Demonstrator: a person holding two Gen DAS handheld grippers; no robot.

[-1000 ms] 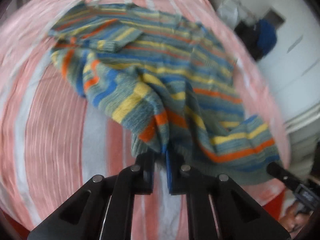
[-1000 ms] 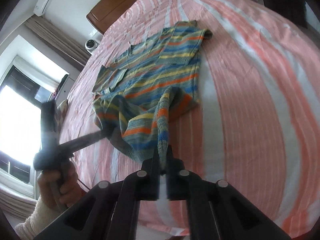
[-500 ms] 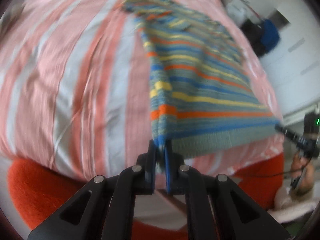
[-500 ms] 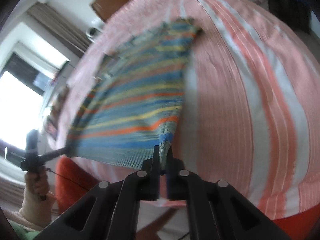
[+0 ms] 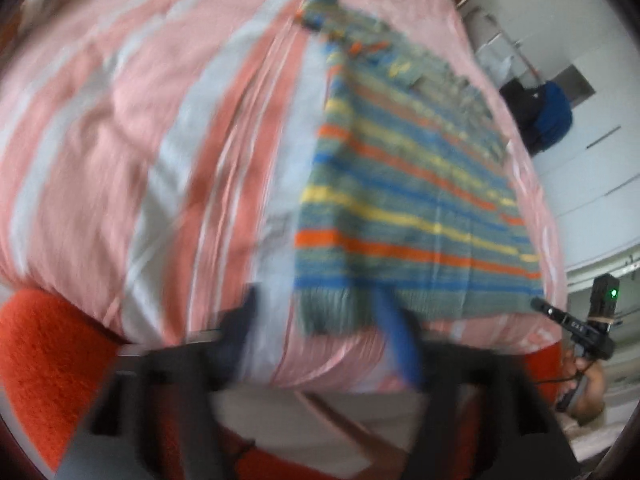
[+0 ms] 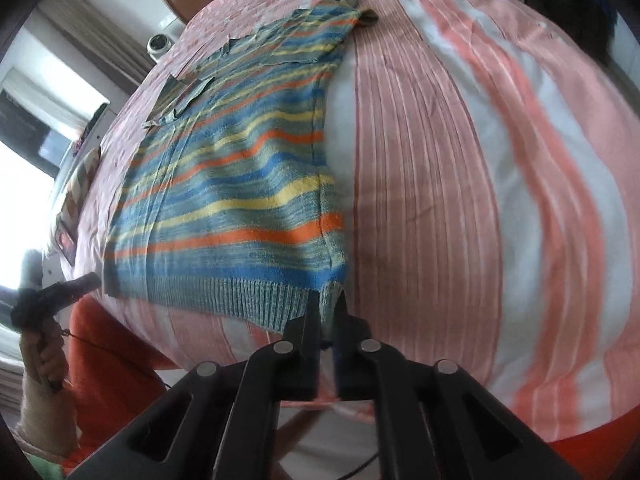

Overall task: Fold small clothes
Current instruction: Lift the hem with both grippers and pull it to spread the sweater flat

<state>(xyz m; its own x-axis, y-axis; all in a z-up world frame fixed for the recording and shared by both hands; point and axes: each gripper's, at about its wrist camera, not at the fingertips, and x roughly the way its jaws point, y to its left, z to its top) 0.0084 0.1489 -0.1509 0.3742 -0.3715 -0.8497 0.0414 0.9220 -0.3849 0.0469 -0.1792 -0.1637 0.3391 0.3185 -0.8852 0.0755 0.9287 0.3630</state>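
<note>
Sweater [image 6: 236, 200], striped, spread flat on the pink-and-white bedspread [image 6: 460, 200], ribbed hem at the near edge. Left gripper [image 5: 320, 320]: jaws opening wide, hem corner lying loose between them. Right gripper [image 6: 328, 316]: jaws narrow, opening slightly, pinching the other hem corner.

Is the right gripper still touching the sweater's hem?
Touching. The right wrist view shows the right gripper with its opening jaws still around the striped sweater's hem corner.
</note>
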